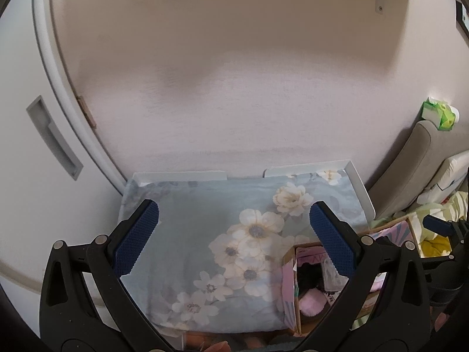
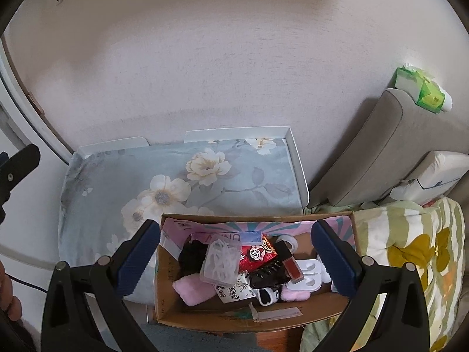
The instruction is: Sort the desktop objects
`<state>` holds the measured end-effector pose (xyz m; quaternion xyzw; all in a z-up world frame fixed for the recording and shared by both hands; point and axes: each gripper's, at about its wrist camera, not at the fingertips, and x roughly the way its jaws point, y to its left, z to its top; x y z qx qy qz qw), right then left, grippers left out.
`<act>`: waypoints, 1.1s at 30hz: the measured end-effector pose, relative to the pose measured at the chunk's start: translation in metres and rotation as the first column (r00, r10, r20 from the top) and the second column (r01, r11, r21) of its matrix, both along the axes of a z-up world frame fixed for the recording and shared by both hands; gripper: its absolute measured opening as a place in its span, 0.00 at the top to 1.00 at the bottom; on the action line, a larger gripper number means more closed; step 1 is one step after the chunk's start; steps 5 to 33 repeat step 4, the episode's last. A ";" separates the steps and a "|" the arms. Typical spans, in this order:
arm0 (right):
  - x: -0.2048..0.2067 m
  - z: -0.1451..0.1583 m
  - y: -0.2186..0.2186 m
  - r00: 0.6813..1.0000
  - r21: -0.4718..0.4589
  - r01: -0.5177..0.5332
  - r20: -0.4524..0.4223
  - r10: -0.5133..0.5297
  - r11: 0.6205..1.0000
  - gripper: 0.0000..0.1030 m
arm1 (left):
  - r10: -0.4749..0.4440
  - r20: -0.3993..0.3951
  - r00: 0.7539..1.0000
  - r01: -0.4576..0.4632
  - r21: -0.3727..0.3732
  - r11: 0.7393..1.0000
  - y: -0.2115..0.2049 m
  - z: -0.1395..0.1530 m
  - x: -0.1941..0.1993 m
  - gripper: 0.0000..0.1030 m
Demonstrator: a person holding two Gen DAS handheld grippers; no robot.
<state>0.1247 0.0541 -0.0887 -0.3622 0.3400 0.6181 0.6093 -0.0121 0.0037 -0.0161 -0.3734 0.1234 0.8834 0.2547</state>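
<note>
A cardboard box (image 2: 164, 299) stands at the near right edge of a floral cloth (image 2: 123, 187) over a small table. It holds a clear plastic case of loops (image 2: 221, 261), a red snack packet (image 2: 258, 253), a black hair claw (image 2: 268, 272), a red lip tint (image 2: 293, 268), a white earphone case (image 2: 306, 281) and pink fluffy items (image 2: 192, 289). My right gripper (image 2: 236, 259) is open and empty above the box. My left gripper (image 1: 234, 242) is open and empty over the cloth (image 1: 187, 220), with the box (image 1: 288, 264) under its right finger.
A white tray rim (image 2: 297, 164) borders the cloth at the back and right. A grey cushion (image 2: 369, 152) with a green tissue pack (image 2: 419, 88) leans on the wall at right. A patterned quilt (image 2: 410, 252) lies right of the box. A white door (image 1: 44, 146) is at left.
</note>
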 end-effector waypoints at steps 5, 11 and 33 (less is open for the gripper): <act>-0.001 0.000 0.002 1.000 0.001 -0.005 0.002 0.005 1.000 0.00 | -0.002 -0.011 1.000 0.002 0.002 1.000 0.001 0.000 -0.001 0.00; -0.001 0.000 0.002 1.000 0.001 -0.005 0.002 0.005 1.000 0.00 | -0.002 -0.011 1.000 0.002 0.002 1.000 0.001 0.000 -0.001 0.00; -0.001 0.000 0.002 1.000 0.001 -0.005 0.002 0.005 1.000 0.00 | -0.002 -0.011 1.000 0.002 0.002 1.000 0.001 0.000 -0.001 0.00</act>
